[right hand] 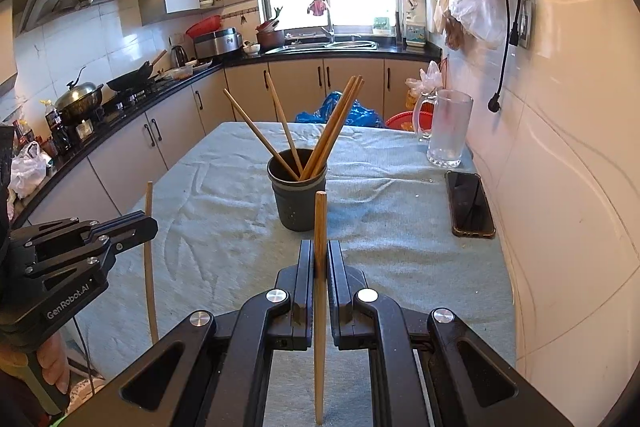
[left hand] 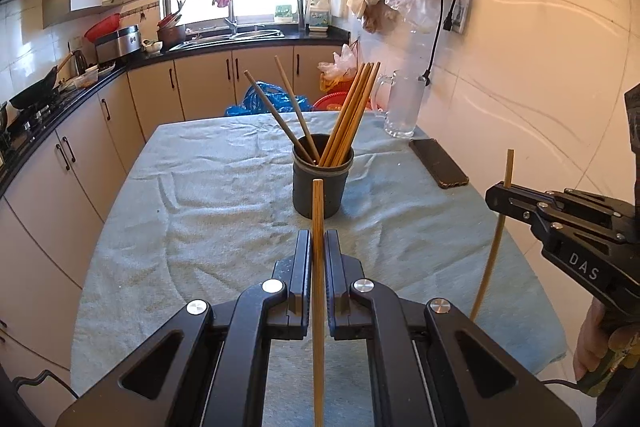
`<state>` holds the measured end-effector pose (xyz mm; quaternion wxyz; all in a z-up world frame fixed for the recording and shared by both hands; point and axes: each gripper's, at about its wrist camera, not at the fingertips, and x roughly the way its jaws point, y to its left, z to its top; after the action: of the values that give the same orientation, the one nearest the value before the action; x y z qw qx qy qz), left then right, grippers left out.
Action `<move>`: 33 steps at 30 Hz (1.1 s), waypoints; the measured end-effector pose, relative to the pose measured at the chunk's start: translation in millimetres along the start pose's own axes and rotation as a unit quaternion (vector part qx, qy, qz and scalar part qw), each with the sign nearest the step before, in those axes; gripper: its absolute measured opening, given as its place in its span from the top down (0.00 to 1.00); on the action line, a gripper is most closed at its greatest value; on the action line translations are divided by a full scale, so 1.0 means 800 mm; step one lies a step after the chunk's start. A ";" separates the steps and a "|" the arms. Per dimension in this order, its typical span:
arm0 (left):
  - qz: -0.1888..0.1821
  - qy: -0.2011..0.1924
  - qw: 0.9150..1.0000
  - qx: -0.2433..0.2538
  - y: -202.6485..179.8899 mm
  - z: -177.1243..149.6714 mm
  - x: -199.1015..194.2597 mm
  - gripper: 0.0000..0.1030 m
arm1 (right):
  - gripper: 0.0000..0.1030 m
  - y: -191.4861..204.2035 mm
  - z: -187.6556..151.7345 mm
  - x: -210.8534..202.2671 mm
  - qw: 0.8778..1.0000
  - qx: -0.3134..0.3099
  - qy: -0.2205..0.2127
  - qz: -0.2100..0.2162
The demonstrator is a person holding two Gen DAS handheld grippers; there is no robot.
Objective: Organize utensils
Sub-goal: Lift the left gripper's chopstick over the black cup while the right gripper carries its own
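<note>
A dark round cup [left hand: 322, 179] stands mid-table and holds several wooden chopsticks [left hand: 352, 111]; it also shows in the right wrist view [right hand: 298, 193]. My left gripper [left hand: 318, 247] is shut on an upright wooden chopstick [left hand: 318, 299], a little short of the cup and above the cloth. My right gripper [right hand: 320, 255] is shut on another upright chopstick [right hand: 320, 307], also short of the cup. Each gripper shows in the other's view, the right one [left hand: 506, 201] at the right, the left one [right hand: 140, 223] at the left.
The table has a light blue cloth [left hand: 208, 195]. A black phone [right hand: 472, 205] lies at the right edge near the tiled wall. A clear glass mug [right hand: 448, 129] stands at the far right corner. Kitchen counters run along the left and back.
</note>
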<state>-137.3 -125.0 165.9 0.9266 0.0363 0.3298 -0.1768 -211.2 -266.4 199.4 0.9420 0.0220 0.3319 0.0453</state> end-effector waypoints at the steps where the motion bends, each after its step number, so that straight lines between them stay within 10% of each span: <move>1: -0.001 -0.002 1.000 -0.001 0.000 0.000 -0.002 0.95 | 0.93 0.000 0.001 -0.001 1.000 -0.001 -0.001 0.000; 33: -0.041 -0.039 0.998 -0.006 0.010 0.034 -0.040 0.95 | 0.93 0.003 0.016 -0.001 1.000 0.011 -0.023 0.007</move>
<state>-141.1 -113.0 206.9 0.9311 0.0106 0.2951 -0.2140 -203.9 -264.5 210.1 0.9487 0.0361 0.3103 0.0480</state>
